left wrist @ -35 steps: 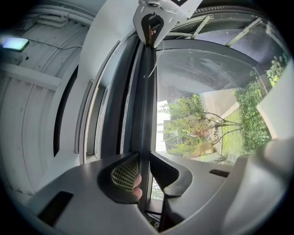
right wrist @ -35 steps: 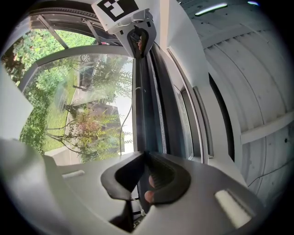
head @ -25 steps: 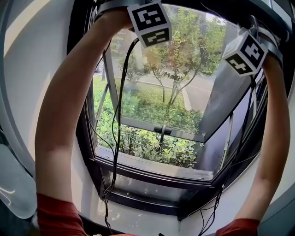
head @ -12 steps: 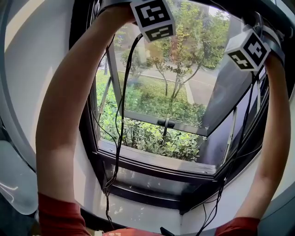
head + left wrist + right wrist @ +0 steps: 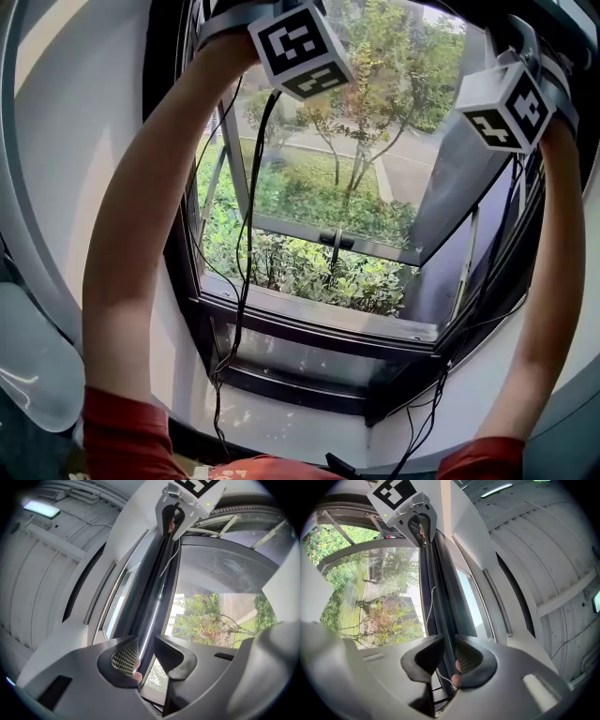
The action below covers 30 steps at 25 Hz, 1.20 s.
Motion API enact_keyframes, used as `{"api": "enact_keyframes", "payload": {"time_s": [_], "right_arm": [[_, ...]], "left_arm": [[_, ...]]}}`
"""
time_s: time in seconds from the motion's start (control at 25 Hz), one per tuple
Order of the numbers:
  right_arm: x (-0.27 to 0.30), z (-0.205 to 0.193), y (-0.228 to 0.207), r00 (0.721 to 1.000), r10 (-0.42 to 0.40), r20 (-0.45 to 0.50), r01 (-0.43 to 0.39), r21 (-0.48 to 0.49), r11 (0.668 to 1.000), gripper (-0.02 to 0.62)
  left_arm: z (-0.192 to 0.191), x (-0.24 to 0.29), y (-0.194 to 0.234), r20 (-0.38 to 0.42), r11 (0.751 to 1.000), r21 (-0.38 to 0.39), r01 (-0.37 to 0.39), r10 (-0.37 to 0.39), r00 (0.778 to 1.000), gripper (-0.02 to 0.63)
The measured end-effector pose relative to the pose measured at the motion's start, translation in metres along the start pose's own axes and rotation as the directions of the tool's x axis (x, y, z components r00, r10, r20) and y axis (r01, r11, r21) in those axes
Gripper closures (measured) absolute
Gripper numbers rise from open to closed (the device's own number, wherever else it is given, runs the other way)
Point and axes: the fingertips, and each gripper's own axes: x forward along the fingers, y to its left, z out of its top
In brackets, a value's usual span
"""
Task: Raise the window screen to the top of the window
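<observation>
The window frame is seen with its opening uncovered. The window screen, shown only as a dark bar, is lying along the top of that frame, so the raise is judged complete and the release to be in hand. At the frame's top left the left gripper is parted, and at its top right the right gripper likewise. Both pairs of jaws have just been opening, with the window screen between them but ungripped. Next, both should be drawn straight off it.
</observation>
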Motion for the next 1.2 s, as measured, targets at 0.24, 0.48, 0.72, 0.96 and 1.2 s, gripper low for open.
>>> {"api": "enact_keyframes", "payload": {"time_s": [0.24, 0.48, 0.72, 0.96, 1.2], "right_arm": [[-0.025, -0.001, 0.008, 0.999, 0.021, 0.027, -0.026, 0.183, 0.983, 0.514], [-0.068, -0.003, 0.03, 0.998, 0.035, 0.056, -0.051, 0.332, 0.942, 0.514], [-0.122, -0.008, 0.05, 0.996, 0.036, 0.078, -0.066, 0.424, 0.903, 0.514], [-0.161, -0.015, 0.068, 0.994, 0.049, 0.094, -0.089, 0.492, 0.866, 0.512], [-0.2, -0.018, 0.088, 0.991, 0.076, 0.112, -0.128, 0.593, 0.795, 0.512]], "left_arm": [[0.005, -0.035, -0.016, 0.046, 0.985, -0.169, 0.044, -0.036, 0.998, 0.512], [0.006, -0.084, -0.028, 0.094, 0.935, -0.352, 0.051, -0.019, 0.995, 0.512], [-0.001, -0.133, -0.043, 0.119, 0.871, -0.485, 0.08, -0.025, 0.993, 0.512], [-0.009, -0.173, -0.069, 0.13, 0.825, -0.553, 0.115, -0.05, 0.99, 0.512], [-0.023, -0.217, -0.099, 0.127, 0.784, -0.606, 0.136, -0.073, 0.989, 0.512]]}}
